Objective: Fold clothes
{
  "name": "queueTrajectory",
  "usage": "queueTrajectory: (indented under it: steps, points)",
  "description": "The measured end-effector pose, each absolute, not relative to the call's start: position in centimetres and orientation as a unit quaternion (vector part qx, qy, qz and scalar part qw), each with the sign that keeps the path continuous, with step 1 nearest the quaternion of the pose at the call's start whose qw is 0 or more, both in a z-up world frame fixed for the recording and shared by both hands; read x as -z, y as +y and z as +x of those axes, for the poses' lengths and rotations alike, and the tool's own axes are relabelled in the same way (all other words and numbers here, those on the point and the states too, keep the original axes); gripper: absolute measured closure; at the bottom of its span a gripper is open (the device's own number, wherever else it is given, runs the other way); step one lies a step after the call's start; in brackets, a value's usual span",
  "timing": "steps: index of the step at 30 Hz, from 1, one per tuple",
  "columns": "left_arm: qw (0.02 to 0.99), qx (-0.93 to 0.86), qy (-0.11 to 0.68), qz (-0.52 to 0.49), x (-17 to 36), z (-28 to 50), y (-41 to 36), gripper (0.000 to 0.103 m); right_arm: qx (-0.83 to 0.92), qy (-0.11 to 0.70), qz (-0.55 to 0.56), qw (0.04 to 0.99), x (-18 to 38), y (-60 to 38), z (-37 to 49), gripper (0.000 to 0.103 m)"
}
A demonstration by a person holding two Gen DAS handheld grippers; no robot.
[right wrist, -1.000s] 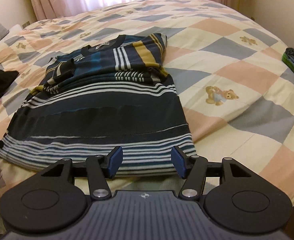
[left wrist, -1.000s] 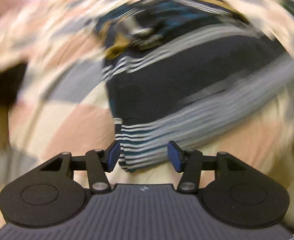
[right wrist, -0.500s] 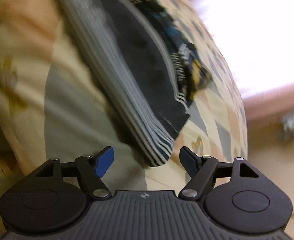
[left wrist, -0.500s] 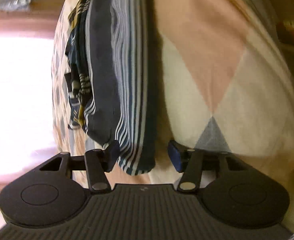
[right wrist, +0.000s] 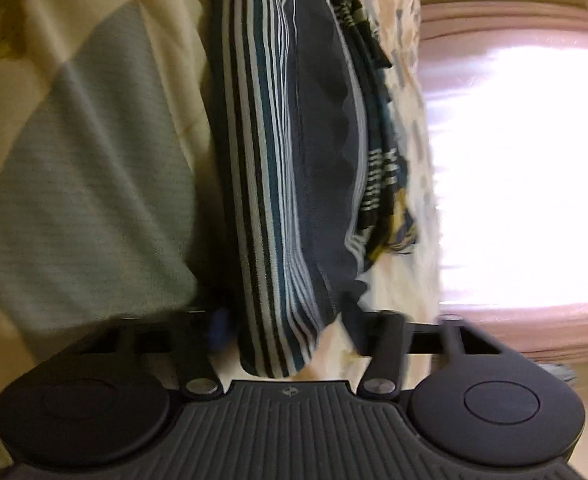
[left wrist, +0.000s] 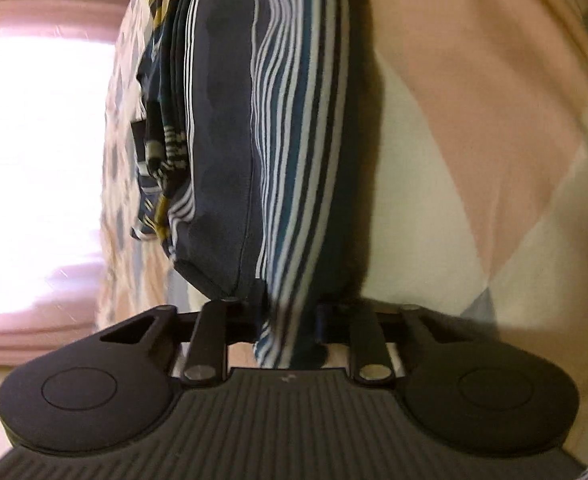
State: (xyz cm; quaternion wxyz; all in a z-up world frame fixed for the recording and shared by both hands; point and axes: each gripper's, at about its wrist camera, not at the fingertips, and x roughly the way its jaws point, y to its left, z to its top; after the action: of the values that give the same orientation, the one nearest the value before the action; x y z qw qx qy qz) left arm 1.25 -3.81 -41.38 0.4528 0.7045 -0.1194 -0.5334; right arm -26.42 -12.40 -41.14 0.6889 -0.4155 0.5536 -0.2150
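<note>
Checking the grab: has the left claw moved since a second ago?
Yes. The left claw has rolled sideways and closed in on the shirt hem, which now sits between its closing jaws, against the quilt.

A home bedroom.
A patchwork quilt (left wrist: 474, 128) covered the bed; pink curtains (right wrist: 514, 28) framed a bright window (right wrist: 526, 168) at three o'clock.

We see a blown-out window (left wrist: 33, 168) glaring behind pink curtains (right wrist: 514, 32); motion blur softens everything, fisheye bends the edges, and deep shadow edges the shirt (left wrist: 294, 120).
</note>
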Motion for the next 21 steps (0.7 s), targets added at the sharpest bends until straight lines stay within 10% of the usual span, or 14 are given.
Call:
queueTrajectory:
  steps: [21]
  points:
    - [0.392, 0.695, 0.182, 0.575, 22.9, 16.8, -26.7, 0.093, -0.055, 0.569, 0.087, 0.816, 20.3, -44.6, -17.7, 0.093]
